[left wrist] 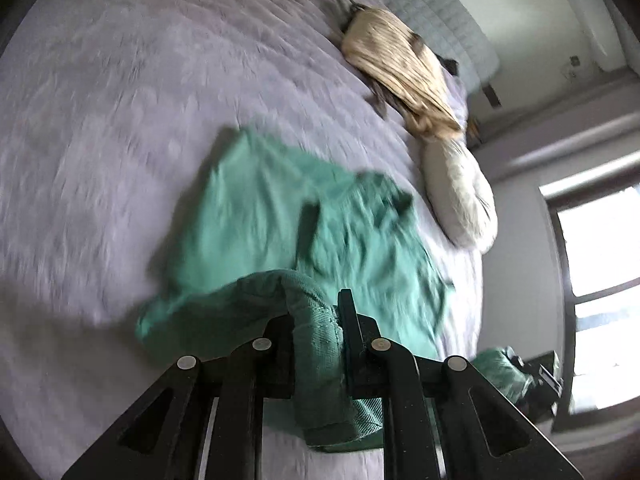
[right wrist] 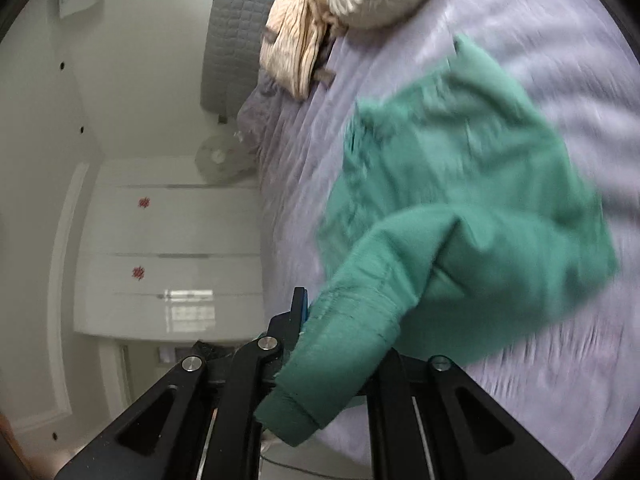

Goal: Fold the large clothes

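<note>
The left gripper (left wrist: 316, 320) is clamping a thick ribbed hem of the green knit cotton garment (left wrist: 276, 216). The right gripper (right wrist: 320, 320) is likewise pinching a stitched cuff or edge. The garment is hanging from both grips, with its far portion trailing crumpled on the lilac bedspread (left wrist: 100, 120). No fold is yet visible; by my judgement the task is just beginning, with spreading and every fold remaining.

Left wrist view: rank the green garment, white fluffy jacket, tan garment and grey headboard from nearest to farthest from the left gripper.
1. Green garment, clamped in the left gripper.
2. White fluffy jacket, right, at the bed's edge.
3. Tan garment, beyond it.
4. Grey headboard, farthest, top.
</note>
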`<state>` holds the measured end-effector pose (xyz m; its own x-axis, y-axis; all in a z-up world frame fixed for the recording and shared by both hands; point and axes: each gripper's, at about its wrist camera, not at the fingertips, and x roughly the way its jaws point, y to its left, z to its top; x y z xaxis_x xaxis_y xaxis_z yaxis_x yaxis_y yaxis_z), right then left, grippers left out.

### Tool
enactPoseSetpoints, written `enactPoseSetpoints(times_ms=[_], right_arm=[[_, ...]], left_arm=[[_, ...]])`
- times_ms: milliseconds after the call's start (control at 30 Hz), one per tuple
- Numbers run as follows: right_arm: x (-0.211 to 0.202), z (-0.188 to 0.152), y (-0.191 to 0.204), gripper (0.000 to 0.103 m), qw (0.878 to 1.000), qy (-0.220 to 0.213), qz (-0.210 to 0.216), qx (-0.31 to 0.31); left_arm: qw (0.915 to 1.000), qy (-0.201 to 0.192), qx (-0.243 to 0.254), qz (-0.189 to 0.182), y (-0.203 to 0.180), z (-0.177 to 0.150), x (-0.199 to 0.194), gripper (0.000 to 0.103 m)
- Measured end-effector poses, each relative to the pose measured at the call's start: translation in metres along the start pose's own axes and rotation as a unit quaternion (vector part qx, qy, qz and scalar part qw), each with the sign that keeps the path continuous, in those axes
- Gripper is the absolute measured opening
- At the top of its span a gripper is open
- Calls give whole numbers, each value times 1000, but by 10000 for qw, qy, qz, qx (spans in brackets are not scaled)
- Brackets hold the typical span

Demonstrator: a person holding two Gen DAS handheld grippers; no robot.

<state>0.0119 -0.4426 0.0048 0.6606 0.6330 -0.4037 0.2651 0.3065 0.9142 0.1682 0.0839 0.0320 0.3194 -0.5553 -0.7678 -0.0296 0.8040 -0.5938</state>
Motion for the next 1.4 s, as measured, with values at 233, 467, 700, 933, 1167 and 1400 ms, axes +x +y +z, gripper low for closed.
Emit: enactPoseSetpoints(times_ms=[233,467,700,933,1167,1400], right_arm=[[46,85,-48,10,9959,-429,-446,655],[89,118,-93,10,9892,-565,-843,1061],[82,126,-83,42,9891,-522,-936,1014],[57,134,-35,82,9797,-768,-1850,-93],[94,110,-24,13,9383,-173,-3138,-1446],[94,107,-95,0,9298,-130,-3568,-895]], left_arm=[[9946,54,435,937,-2,72,85,18],[9842,415,771,1536,3,90,145,18],[9766,97,1209,1774,-15,87,114,64],[9571,-645,1647,2295,-25,91,81,88],[9539,129,1692,2474,-2,54,155,88],[9438,323,1822,2740,27,37,186,90]])
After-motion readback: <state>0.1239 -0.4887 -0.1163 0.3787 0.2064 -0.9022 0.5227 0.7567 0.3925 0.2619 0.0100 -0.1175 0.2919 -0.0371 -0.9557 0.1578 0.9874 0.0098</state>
